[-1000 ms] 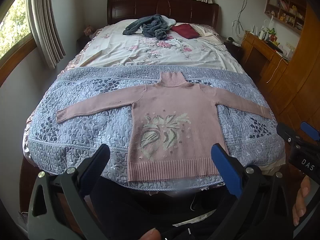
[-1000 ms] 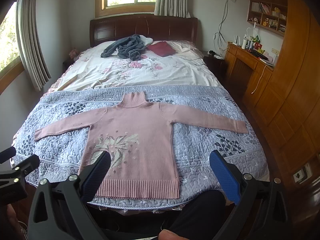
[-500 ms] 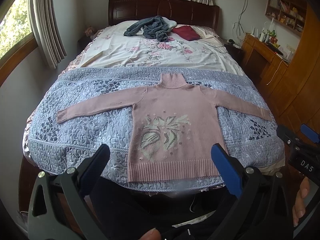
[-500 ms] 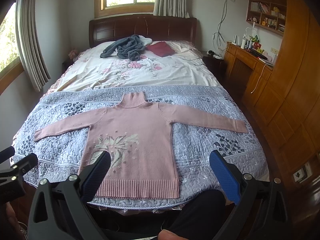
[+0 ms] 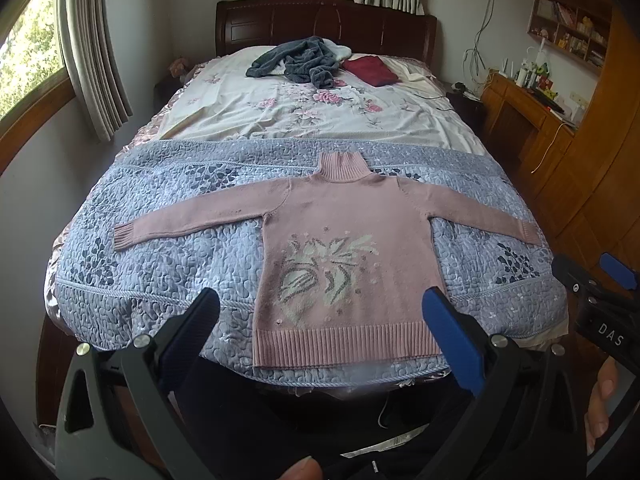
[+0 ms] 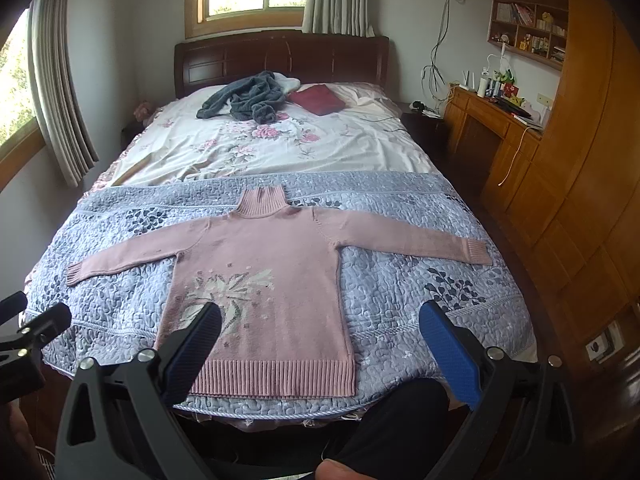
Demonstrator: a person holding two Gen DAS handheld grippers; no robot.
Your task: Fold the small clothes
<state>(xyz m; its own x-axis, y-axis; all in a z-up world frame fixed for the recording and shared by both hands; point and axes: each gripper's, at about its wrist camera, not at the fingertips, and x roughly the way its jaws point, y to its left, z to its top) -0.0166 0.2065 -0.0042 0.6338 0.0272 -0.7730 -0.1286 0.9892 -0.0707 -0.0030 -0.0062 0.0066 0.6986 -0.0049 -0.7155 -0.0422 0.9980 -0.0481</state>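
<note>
At the far left a grey curtain (image 5: pixel 94 60) hangs beside a window. The left gripper (image 5: pixel 320 320) hovers above the foot of the bed with its jaws spread wide and nothing between them, the dark finger low on the left and the blue-padded one on the right. Beyond it a pink turtleneck sweater (image 5: pixel 344 248) lies flat and face up on a blue-grey quilted bedspread (image 5: pixel 168 264), hem towards the foot of the bed, collar towards the headboard (image 5: pixel 320 20), both sleeves stretched straight out to the sides. A pale knitted flower motif sits on its front. Farther up the bed, on a floral sheet (image 5: pixel 304 112), lie a crumpled grey garment (image 5: pixel 300 62) and, just to its right, a dark red folded cloth (image 5: pixel 370 72). The right gripper (image 6: pixel 320 334) is also held above the bed's foot, well clear of the sweater (image 6: pixel 264 280), its jaws likewise released and empty. Along the right wall stands a wooden desk (image 6: pixel 500 120) with small items on top, below a wall shelf (image 6: pixel 528 36).
</note>
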